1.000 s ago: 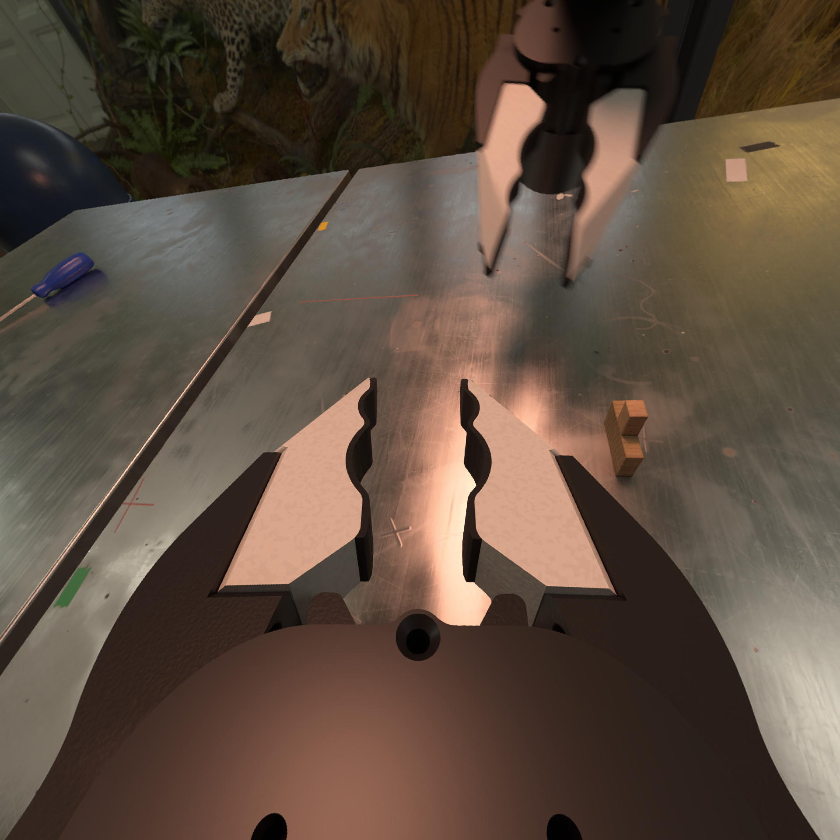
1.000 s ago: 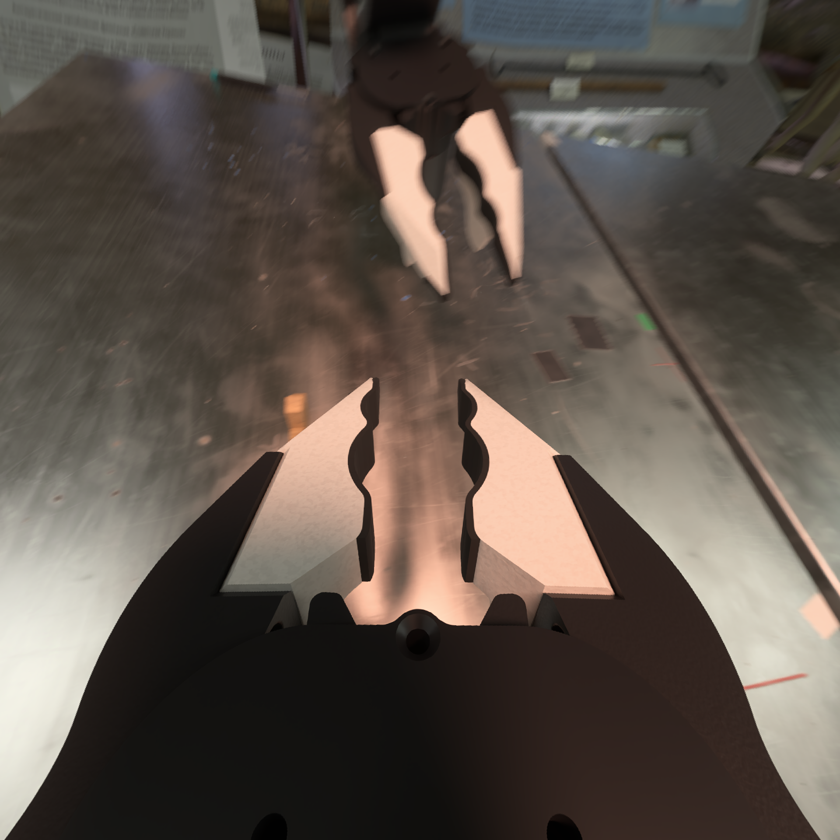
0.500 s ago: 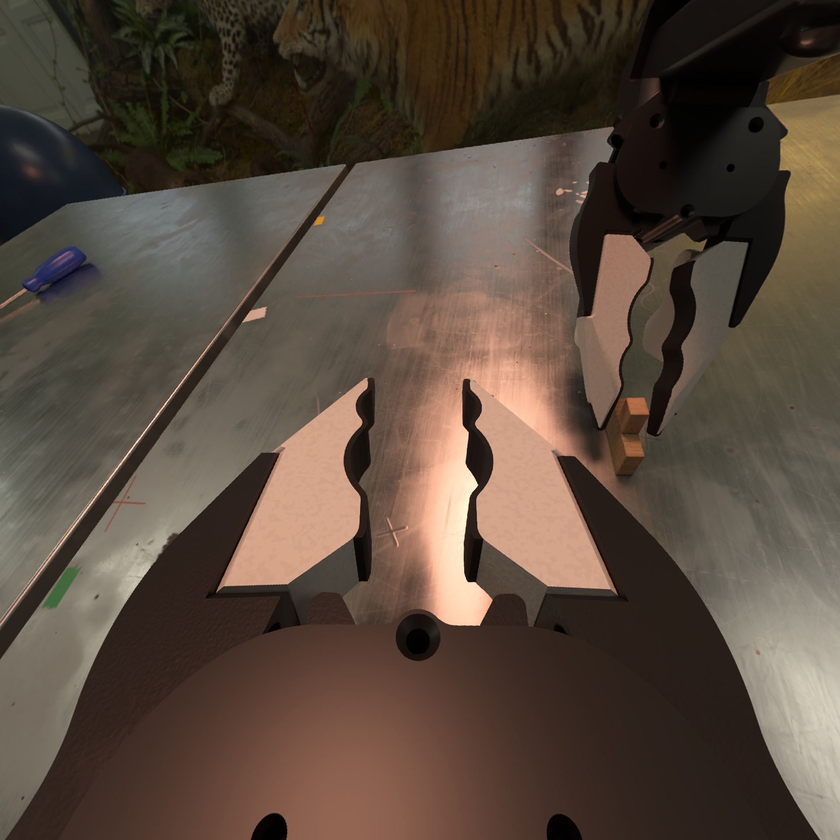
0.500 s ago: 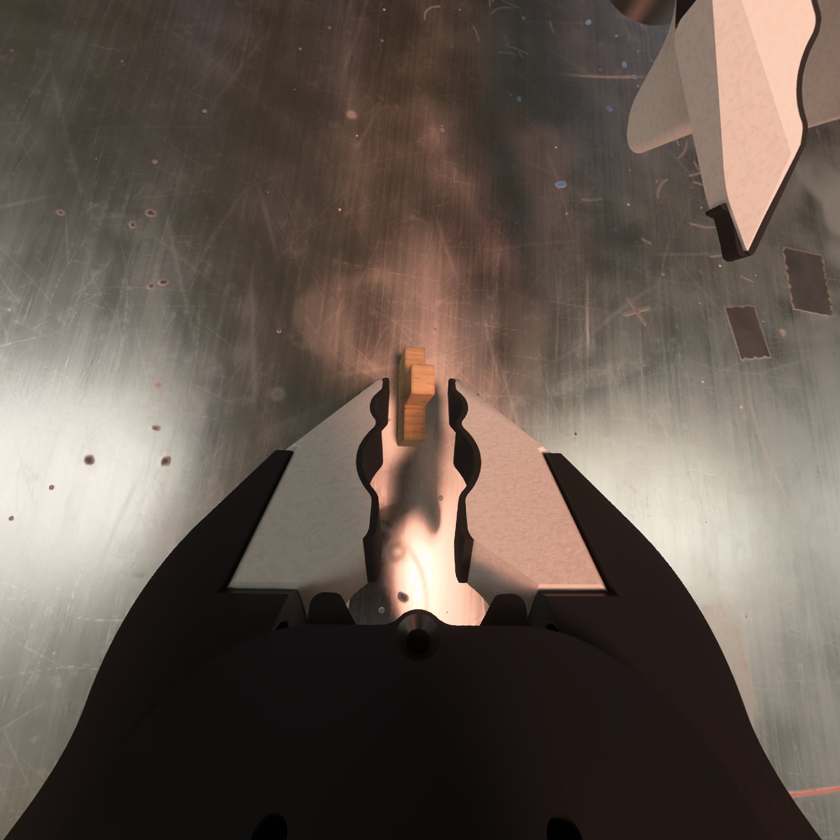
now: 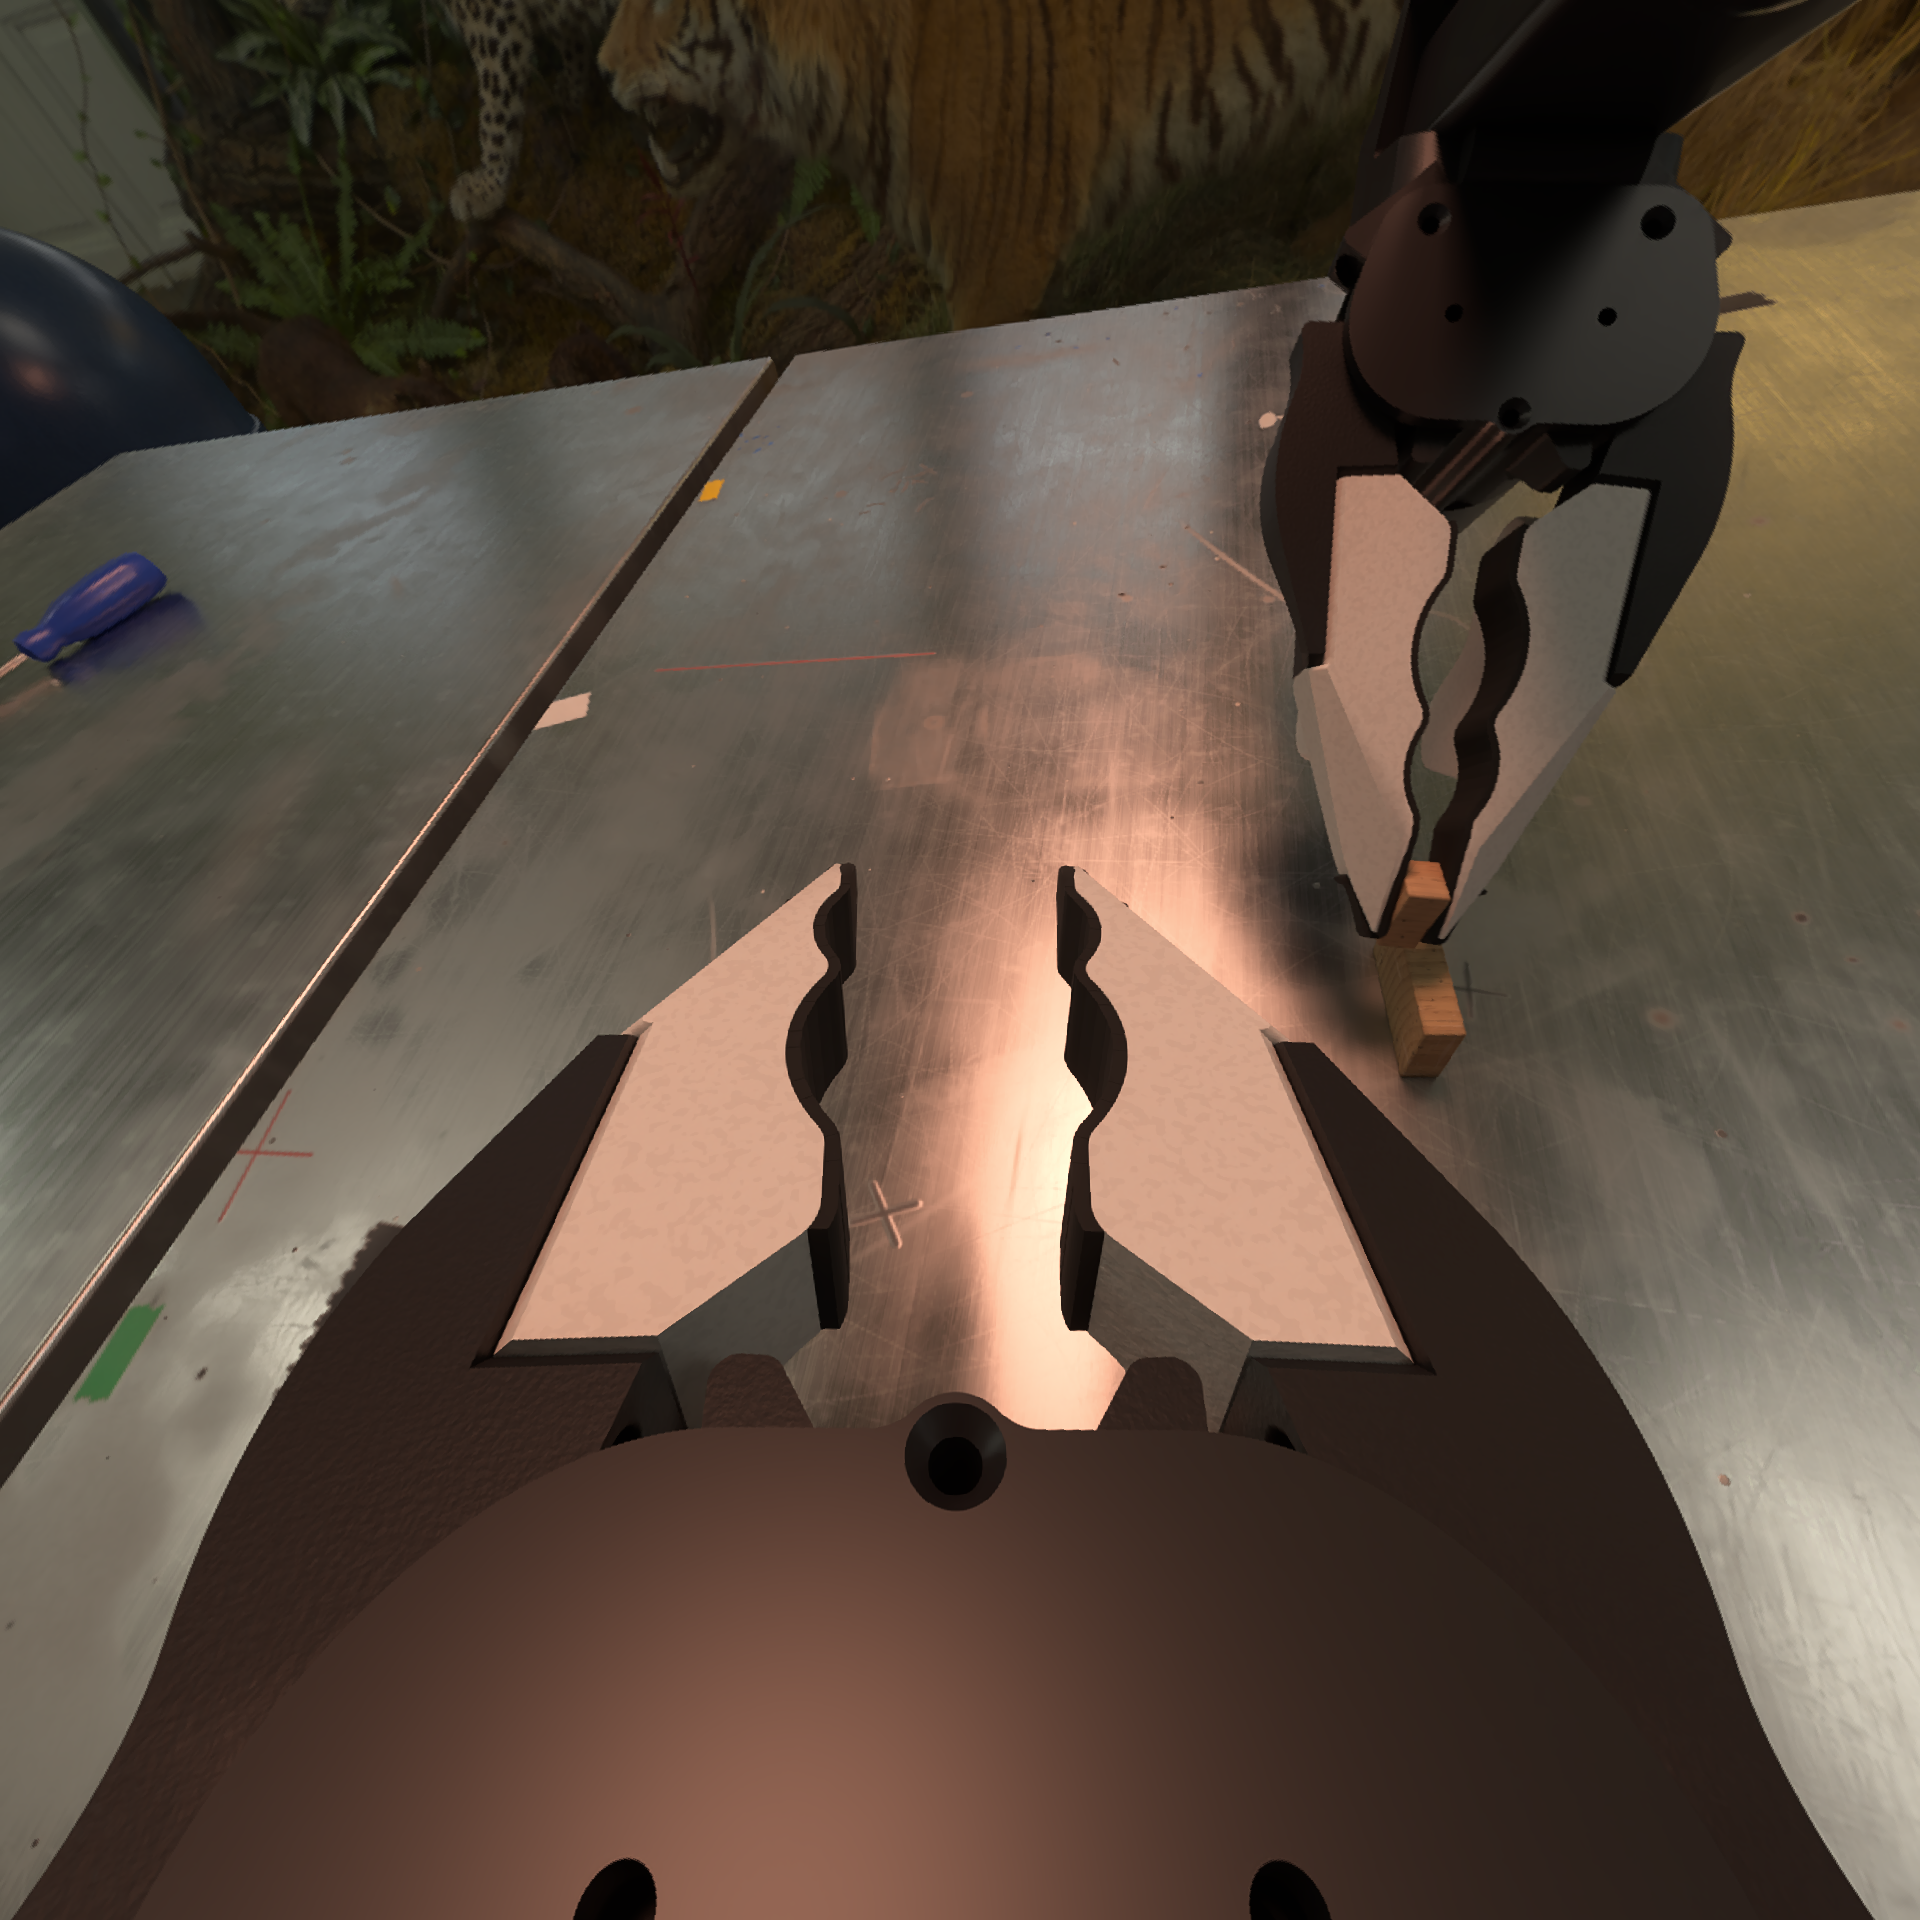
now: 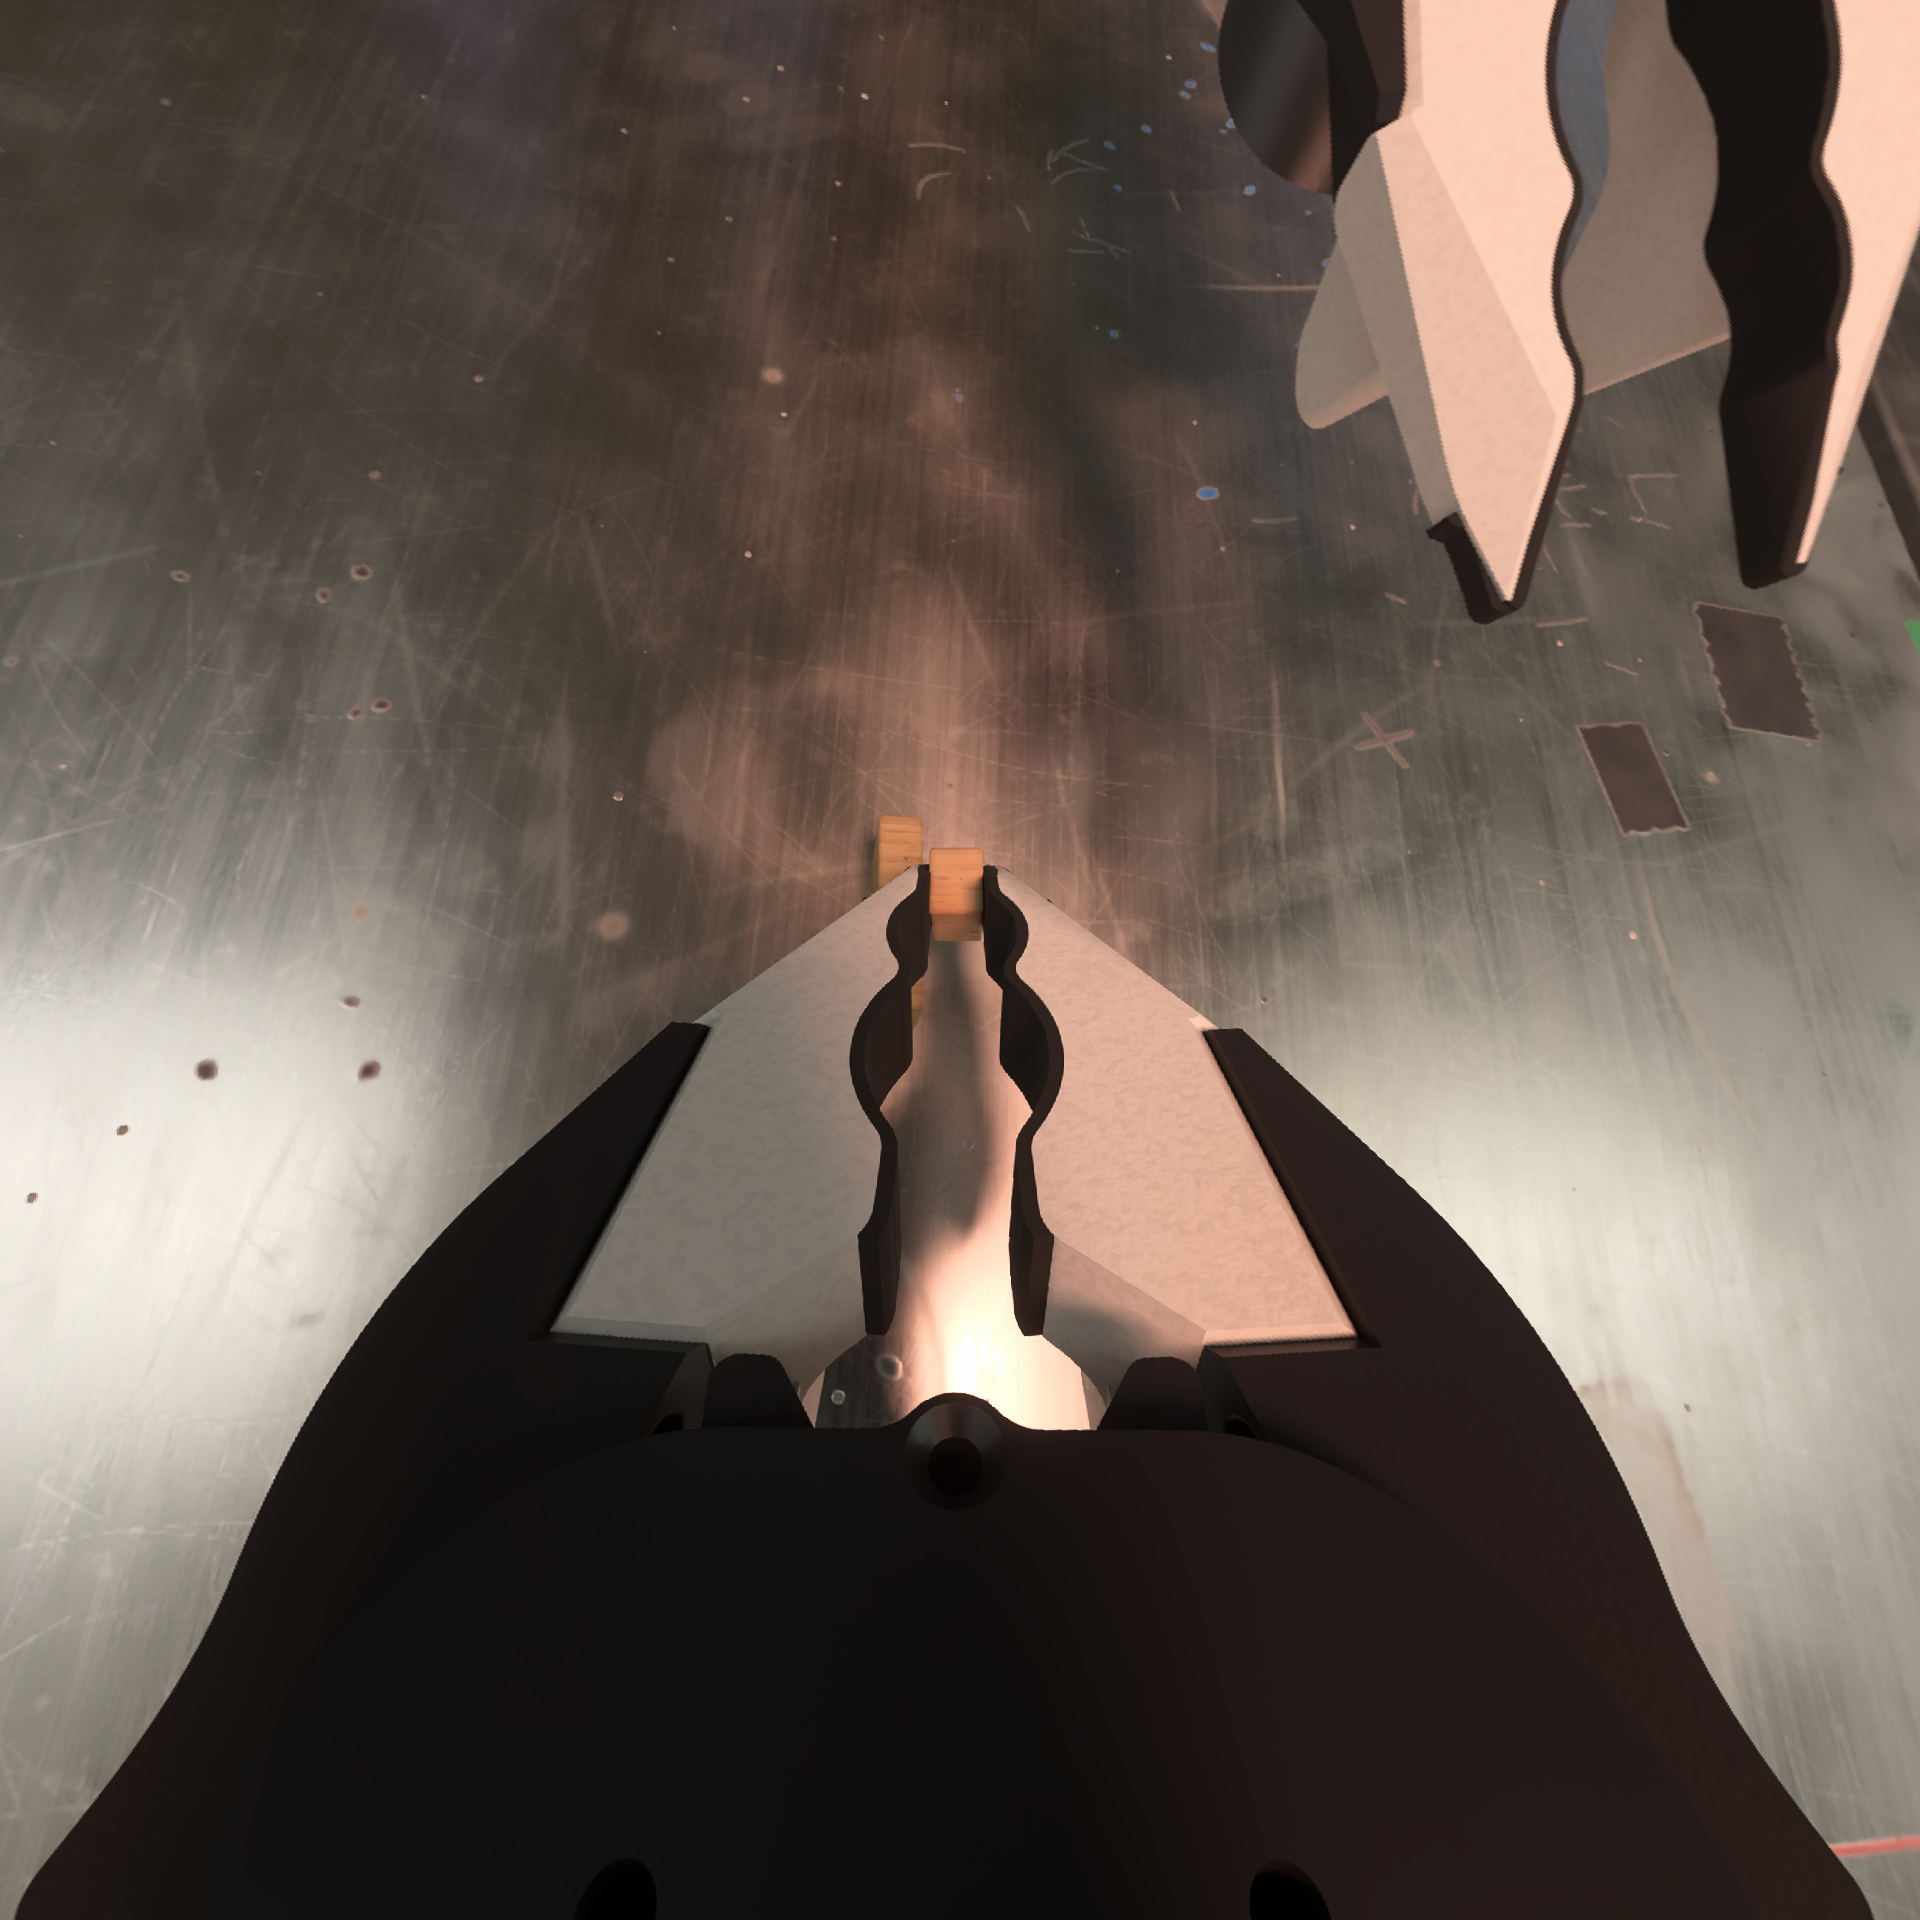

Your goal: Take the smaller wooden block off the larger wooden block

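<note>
Small block [image 6: 956,891] sits pinched between the tips of the right hand-held gripper [image 6: 954,883], fingers closed onto its two sides. In the left wrist view the same small block [image 5: 1419,902] shows at the tips of the right hand-held gripper [image 5: 1415,914], which points steeply down at the table [image 5: 935,582]. Large block [image 5: 1419,1006] lies on the table directly under it, long side toward the camera, light wood with grain on the end face. Cannot tell whether the two blocks are touching or just apart. In the right wrist view only a bit of the large block [image 6: 898,844] peeks past the left fingertip, the rest hidden by the finger.

Left hand-held gripper [image 5: 954,883] is spread, nothing between its fingers, held over bare table to the left of the blocks, near but apart from them. It also shows at upper right of the right wrist view [image 6: 1631,592], tips above the table.

Table is scratched grey metal with a seam [image 5: 582,665] running away to the left of centre. Blue-handled screwdriver [image 5: 88,608] lies on the far left panel, well apart from the blocks. Small tape bits: orange [image 5: 711,490], white [image 5: 564,712], green [image 5: 123,1351]. Two dark patches [image 6: 1756,681] on the table in the right wrist view. Tiger and leopard backdrop [image 5: 987,125] behind the far table edge.
</note>
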{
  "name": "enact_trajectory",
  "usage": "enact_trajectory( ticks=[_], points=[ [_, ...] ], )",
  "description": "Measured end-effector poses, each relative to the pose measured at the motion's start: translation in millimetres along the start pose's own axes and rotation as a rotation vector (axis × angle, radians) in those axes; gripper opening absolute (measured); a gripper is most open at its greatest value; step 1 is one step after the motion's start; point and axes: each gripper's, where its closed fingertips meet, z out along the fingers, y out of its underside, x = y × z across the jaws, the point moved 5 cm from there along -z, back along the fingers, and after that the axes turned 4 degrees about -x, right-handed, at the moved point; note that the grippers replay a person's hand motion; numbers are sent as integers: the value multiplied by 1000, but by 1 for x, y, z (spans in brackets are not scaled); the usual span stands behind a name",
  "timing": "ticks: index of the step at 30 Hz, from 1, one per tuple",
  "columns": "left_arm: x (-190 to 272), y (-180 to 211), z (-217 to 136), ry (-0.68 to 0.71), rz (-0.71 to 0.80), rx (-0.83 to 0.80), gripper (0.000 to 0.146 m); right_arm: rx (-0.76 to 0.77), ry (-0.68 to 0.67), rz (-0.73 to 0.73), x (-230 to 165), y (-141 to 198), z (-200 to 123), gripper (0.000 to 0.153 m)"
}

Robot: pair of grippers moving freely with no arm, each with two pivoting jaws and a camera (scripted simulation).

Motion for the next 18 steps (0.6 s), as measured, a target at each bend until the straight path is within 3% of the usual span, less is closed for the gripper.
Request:
enact_trajectory(
  ticks=[18],
  points=[
    [1,8,8,22,-4,-44,38,112,155,61,30,4,-28,9]
  ],
)
